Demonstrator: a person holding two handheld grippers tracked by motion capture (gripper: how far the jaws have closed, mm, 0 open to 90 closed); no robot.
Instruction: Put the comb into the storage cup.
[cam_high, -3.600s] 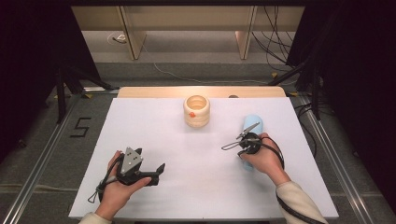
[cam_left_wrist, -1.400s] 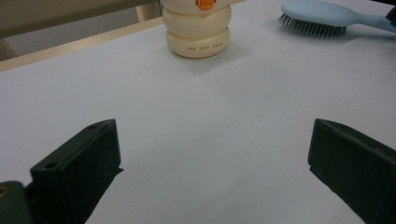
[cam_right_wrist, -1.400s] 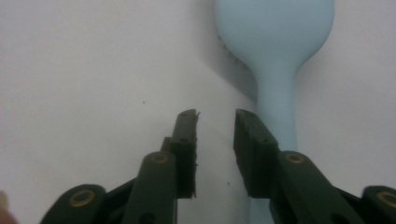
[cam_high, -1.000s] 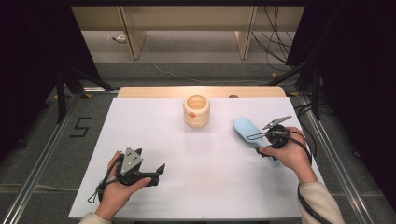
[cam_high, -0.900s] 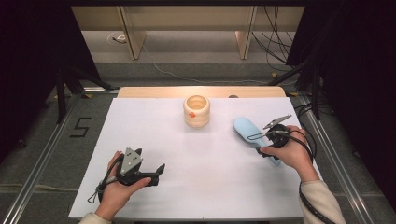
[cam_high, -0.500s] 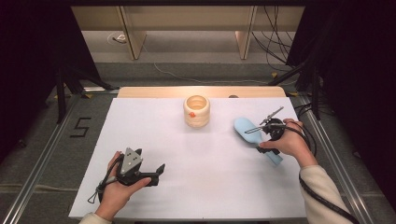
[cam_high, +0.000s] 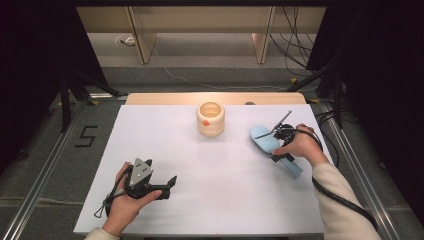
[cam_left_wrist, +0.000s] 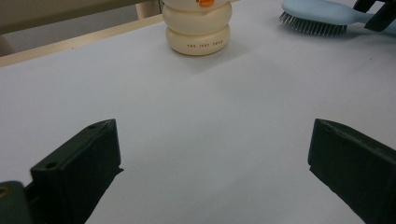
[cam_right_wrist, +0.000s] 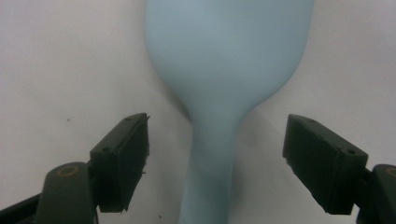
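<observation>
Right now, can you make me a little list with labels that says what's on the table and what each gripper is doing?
table: white table top
brush: light blue hairbrush lying flat, bristles down, at the right side
pot: cream ringed pot with an orange spot, upright near the far edge
right gripper: right gripper open, jaws on either side of the brush handle, not touching it
left gripper: left gripper open, nothing between its jaws, pointing toward the pot

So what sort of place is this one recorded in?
Probably a lab recording station: a white-topped table framed by black curtains, loose cables on the floor, and a person's hand-held left gripper.
</observation>
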